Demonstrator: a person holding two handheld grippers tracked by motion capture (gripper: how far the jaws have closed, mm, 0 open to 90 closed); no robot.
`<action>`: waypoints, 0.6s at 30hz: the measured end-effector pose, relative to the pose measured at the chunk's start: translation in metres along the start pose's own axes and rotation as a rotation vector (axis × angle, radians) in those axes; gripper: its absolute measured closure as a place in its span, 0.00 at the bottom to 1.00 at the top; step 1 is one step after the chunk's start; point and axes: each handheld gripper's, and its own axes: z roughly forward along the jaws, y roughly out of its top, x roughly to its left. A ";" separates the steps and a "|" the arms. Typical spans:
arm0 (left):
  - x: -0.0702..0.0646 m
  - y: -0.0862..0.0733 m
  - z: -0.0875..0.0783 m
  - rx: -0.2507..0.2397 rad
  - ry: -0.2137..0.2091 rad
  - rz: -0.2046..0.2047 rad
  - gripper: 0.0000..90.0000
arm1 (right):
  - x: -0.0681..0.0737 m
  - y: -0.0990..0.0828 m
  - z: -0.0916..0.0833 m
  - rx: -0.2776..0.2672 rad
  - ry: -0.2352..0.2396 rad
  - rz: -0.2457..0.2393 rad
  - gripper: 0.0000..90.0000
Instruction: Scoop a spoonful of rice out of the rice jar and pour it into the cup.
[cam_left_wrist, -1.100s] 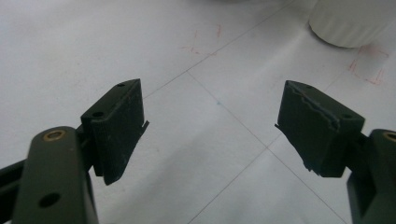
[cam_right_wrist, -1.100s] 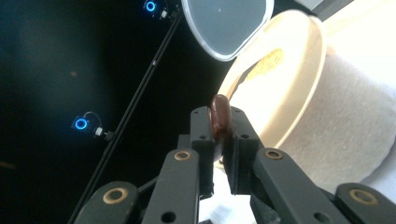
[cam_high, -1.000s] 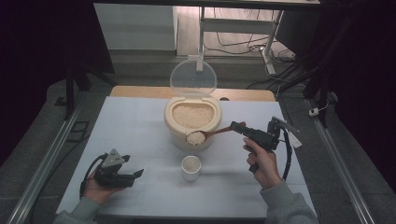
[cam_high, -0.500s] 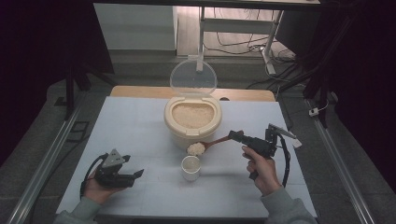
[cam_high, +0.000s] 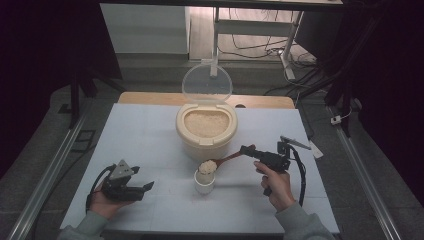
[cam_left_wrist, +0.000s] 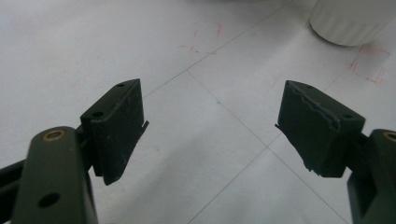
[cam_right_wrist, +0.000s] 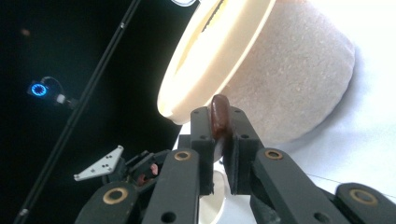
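Right gripper (cam_high: 248, 150) clenched spoon (cam_high: 227, 159) of rice over cup (cam_high: 204, 182); left gripper (cam_high: 145, 187) released, resting near-left.

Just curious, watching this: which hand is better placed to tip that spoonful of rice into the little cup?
The right. Its gripper already clamps the spoon, heaped with rice above the cup. The left gripper rests open, off to the side.
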 end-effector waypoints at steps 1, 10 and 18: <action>0.000 0.000 0.000 0.000 0.000 0.000 0.25 | 0.001 0.000 0.001 0.000 -0.005 -0.009 0.92; 0.000 0.000 0.000 0.002 0.000 0.002 0.25 | 0.010 0.000 0.002 0.015 -0.052 -0.103 0.92; 0.000 0.000 0.000 0.003 0.000 0.003 0.25 | 0.017 0.000 0.005 0.032 -0.079 -0.154 0.92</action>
